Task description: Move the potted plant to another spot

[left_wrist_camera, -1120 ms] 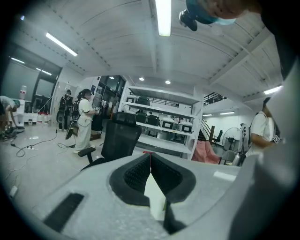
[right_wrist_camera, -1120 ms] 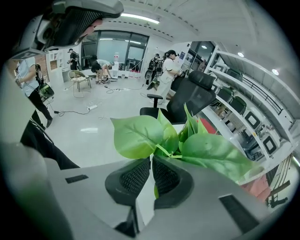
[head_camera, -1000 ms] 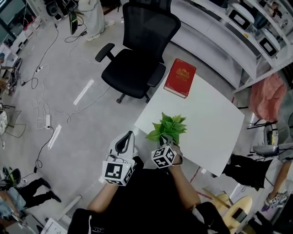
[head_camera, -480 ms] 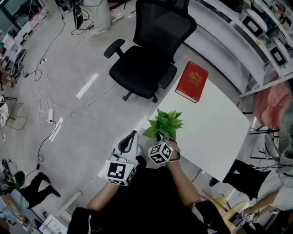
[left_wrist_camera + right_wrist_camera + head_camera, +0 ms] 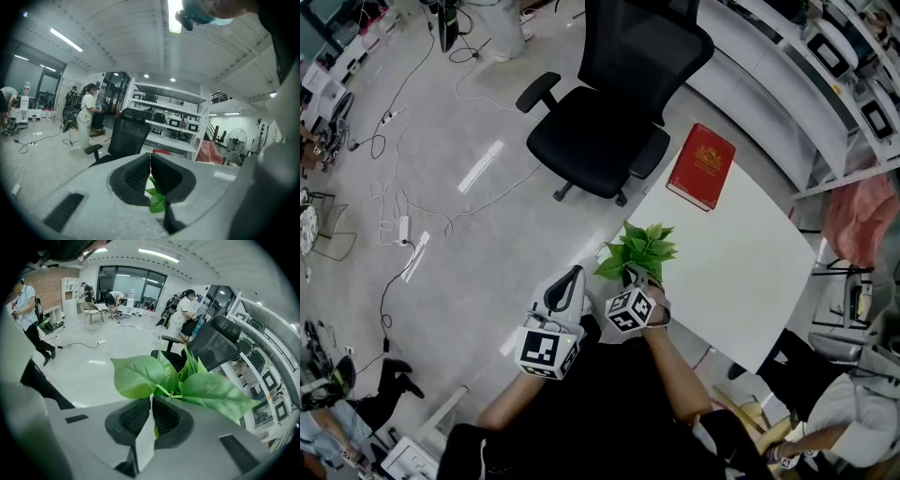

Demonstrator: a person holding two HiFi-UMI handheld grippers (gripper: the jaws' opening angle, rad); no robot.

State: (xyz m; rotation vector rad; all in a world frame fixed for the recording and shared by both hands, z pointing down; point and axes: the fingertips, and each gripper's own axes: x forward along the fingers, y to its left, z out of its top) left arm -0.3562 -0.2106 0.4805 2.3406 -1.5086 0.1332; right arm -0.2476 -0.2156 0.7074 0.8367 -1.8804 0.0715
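The potted plant (image 5: pixel 640 248), a bunch of broad green leaves, sits at the near left corner of the white table (image 5: pixel 731 262); its pot is hidden under the leaves and my right gripper (image 5: pixel 639 281). In the right gripper view the leaves (image 5: pixel 206 392) rise just past the jaws, and the right gripper (image 5: pixel 151 400) is shut on a white edge that looks like the pot's rim. My left gripper (image 5: pixel 572 276) hangs beside the table over the floor, left of the plant. Its pads meet with nothing between them (image 5: pixel 150 158); a leaf (image 5: pixel 157 202) shows behind.
A red book (image 5: pixel 701 166) lies at the table's far corner. A black office chair (image 5: pixel 614 122) stands on the floor just beyond the table's left edge. Cables (image 5: pixel 403 220) trail over the grey floor at left. White shelving (image 5: pixel 806 66) runs along the right.
The plant and the right gripper have shifted slightly toward the table's left corner, nearer the chair. The left gripper has kept its place beside them. The head camera has moved a little.
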